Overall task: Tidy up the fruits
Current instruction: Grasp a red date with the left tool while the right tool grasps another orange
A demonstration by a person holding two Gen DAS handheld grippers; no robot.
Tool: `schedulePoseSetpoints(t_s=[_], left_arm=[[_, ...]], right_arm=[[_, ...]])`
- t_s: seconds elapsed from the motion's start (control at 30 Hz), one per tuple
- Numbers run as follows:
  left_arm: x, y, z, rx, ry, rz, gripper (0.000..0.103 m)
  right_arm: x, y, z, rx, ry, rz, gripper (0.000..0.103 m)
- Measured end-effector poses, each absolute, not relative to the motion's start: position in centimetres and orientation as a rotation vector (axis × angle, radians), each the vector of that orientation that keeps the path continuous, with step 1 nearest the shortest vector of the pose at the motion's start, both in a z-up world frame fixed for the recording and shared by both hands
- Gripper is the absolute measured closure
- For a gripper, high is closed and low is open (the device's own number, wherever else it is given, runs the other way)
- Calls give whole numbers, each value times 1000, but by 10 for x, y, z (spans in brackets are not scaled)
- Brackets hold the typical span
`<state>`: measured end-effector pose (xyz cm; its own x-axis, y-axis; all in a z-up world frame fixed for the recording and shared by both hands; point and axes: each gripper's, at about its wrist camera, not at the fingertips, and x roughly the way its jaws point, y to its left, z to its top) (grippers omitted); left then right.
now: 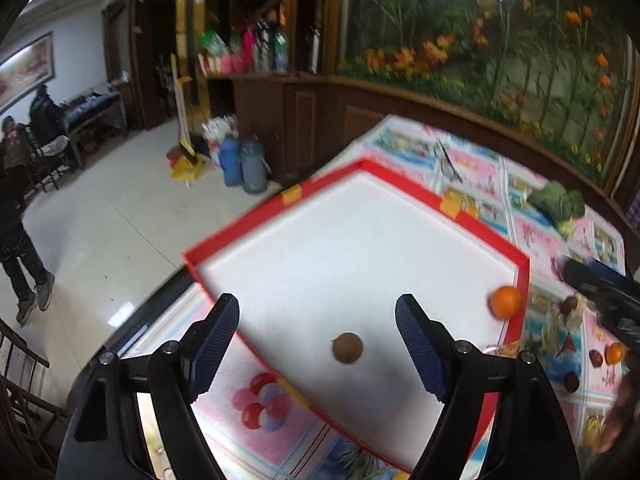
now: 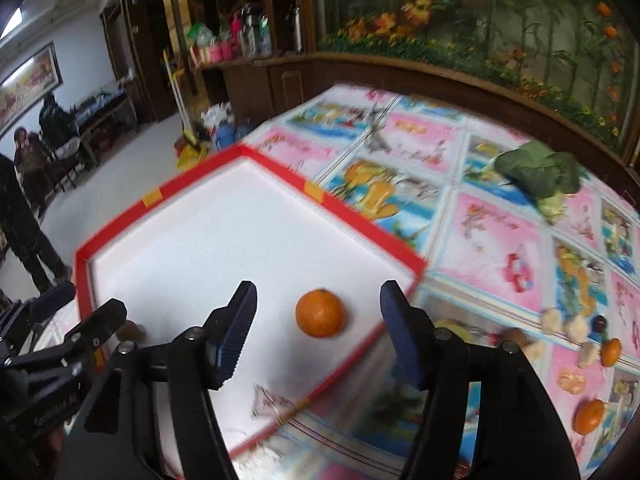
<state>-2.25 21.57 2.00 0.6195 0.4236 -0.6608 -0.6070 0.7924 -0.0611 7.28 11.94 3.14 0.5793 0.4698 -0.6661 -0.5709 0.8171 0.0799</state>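
A red-rimmed tray [image 1: 404, 186] with a white floor lies on the table. A brown kiwi [image 1: 347, 347] rests in it, below my open, empty left gripper [image 1: 318, 312]. An orange [image 1: 505, 301] sits by the tray's right rim; in the right wrist view this orange [image 2: 319, 312] lies between the fingers of my open, empty right gripper [image 2: 319, 300]. The tray [image 2: 360, 220] and the kiwi [image 2: 130, 330], partly hidden by the left gripper, show there too. More oranges [image 2: 588, 416] and small fruits [image 2: 599, 323] lie loose on the cloth at the right.
A leafy green vegetable [image 2: 538, 176] lies at the far right of the patterned tablecloth [image 2: 492, 240]. Pale chunks [image 2: 554, 320] lie among the loose fruit. The table's left edge drops to a tiled floor [image 1: 100, 220], where people stand. A wooden cabinet [image 1: 312, 128] is behind.
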Motion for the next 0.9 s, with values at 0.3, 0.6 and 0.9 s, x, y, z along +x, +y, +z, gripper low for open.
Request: schedulePoseSetpoints(t_s=[0.3,0.6,0.9], left_arm=[[-29,172,22,-310,613,525,23],[6,79,10,-129,697,299,23],[24,34,-11,-35,784,194,23]], right_arm=[[42,-84,39,78,645,286,31],[37,-192,-11,137,789,122,32],[75,-142,-24,28,822,222,51]])
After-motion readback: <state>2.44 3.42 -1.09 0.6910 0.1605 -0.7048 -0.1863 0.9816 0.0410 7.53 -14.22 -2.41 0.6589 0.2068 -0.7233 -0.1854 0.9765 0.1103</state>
